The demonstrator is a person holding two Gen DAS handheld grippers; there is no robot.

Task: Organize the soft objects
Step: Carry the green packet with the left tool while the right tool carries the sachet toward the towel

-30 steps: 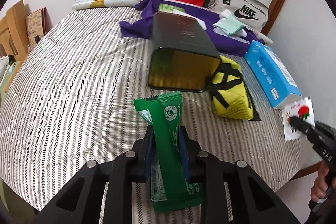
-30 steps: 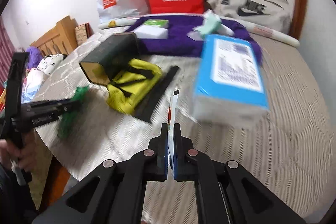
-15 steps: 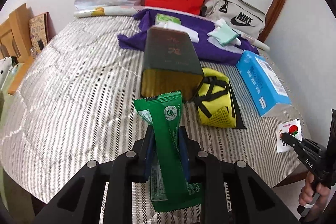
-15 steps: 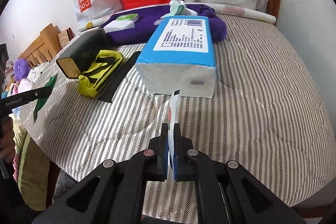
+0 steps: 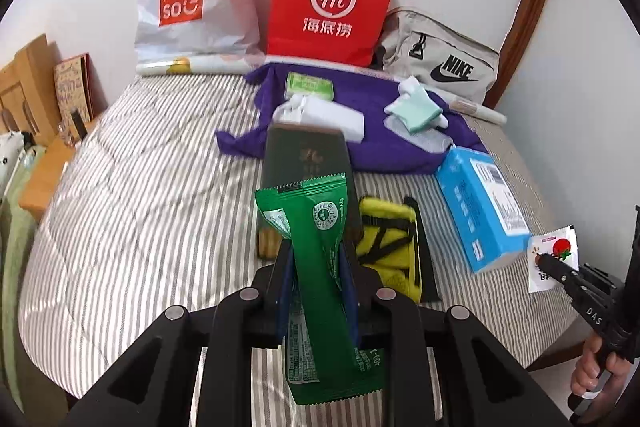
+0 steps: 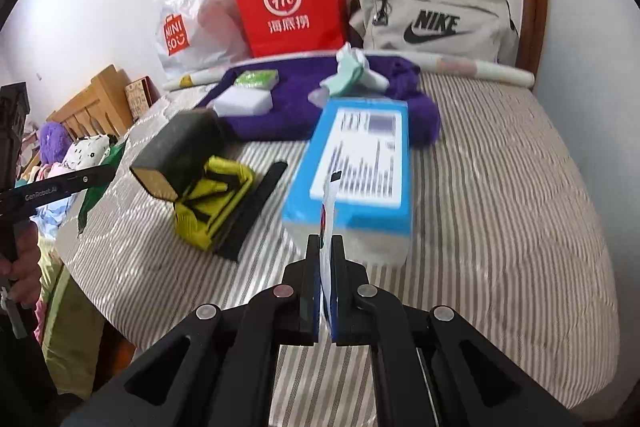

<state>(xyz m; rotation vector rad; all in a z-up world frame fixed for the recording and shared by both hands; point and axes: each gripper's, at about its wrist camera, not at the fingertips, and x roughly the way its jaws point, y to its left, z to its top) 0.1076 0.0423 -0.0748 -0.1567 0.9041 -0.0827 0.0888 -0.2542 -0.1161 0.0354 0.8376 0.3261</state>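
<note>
My left tool (image 5: pixel 316 263) is clamped on a green snack packet (image 5: pixel 320 267), held upright above the striped bed (image 5: pixel 140 207) in front of the dark tin (image 5: pixel 306 163). My right tool (image 6: pixel 328 259) pinches a small white sachet (image 6: pixel 329 211) edge-on, near the blue tissue pack (image 6: pixel 360 163). The yellow pouch (image 6: pixel 212 203) lies beside the tin.

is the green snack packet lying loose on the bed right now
No, the green snack packet is clamped upright in the left hand-held gripper.
</note>
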